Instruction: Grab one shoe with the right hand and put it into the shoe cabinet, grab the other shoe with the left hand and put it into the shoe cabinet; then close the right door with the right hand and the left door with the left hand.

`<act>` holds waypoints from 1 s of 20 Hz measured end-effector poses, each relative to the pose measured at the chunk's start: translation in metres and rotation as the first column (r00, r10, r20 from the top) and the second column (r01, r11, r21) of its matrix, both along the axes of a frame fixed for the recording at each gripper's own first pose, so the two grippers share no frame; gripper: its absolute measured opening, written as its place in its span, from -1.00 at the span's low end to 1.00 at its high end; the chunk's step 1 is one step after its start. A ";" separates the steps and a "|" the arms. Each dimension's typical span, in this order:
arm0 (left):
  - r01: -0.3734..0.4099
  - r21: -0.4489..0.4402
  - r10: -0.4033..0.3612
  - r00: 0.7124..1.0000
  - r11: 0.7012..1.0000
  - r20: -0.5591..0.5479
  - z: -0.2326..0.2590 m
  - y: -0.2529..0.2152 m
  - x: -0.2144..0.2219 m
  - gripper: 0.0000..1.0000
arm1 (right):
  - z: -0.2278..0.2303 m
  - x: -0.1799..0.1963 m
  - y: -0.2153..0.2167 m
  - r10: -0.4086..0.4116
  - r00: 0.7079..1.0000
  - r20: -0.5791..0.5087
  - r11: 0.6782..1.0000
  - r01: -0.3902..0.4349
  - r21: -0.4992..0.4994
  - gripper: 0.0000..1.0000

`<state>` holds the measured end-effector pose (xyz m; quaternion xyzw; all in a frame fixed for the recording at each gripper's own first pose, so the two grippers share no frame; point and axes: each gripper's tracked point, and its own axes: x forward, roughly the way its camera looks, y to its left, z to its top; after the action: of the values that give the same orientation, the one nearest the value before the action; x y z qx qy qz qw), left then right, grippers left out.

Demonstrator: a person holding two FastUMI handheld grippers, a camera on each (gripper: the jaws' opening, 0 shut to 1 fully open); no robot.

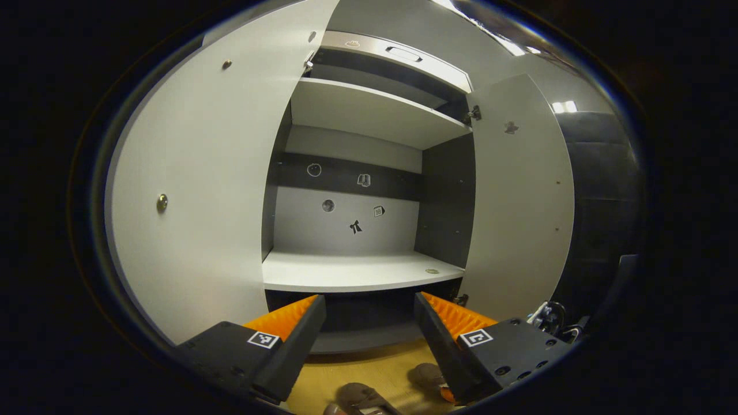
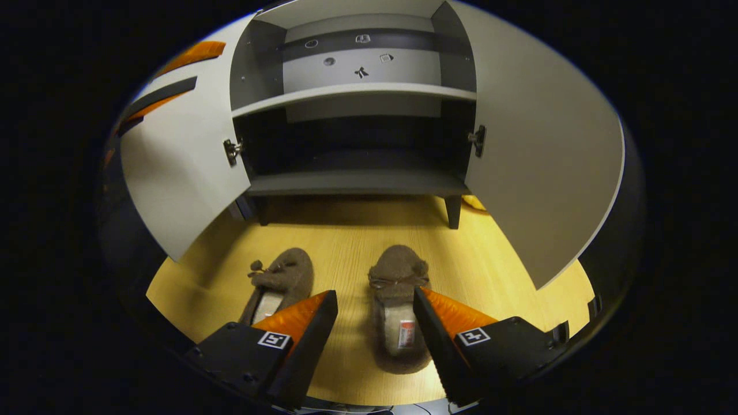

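Wood floor (image 2: 346, 242) is holding both slippers; right gripper (image 2: 375, 308) is hanging wide open over the right slipper (image 2: 398, 305), left gripper (image 1: 369, 314) is gaping too, facing the open shoe cabinet (image 1: 357, 271).

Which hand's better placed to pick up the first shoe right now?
Right. The right gripper hangs open just above the right shoe, which lies between its fingers on the floor. The left gripper points at the cabinet shelf, with the shoes low at the view's edge.
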<state>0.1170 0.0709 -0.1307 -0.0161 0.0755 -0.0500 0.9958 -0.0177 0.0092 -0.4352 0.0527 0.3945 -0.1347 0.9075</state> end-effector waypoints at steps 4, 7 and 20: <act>-0.018 0.005 0.018 0.998 1.000 -0.053 -0.022 0.009 0.002 0.95 | -0.031 -0.003 0.004 0.008 0.998 -0.058 1.000 -0.007 0.012 0.65; -0.021 0.022 0.023 0.998 1.000 -0.055 -0.026 0.012 0.002 0.87 | -0.050 0.004 0.005 0.013 0.997 -0.080 1.000 -0.012 0.024 0.42; -0.039 0.043 0.040 0.999 0.998 -0.029 -0.019 0.008 0.005 0.87 | -0.085 0.025 -0.021 0.018 0.992 -0.125 0.999 -0.023 -0.036 -0.17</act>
<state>0.1219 0.0788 -0.1497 0.0028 0.0911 -0.0284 0.9954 0.0070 -0.0120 -0.5206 0.0230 0.4482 -0.1356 0.8833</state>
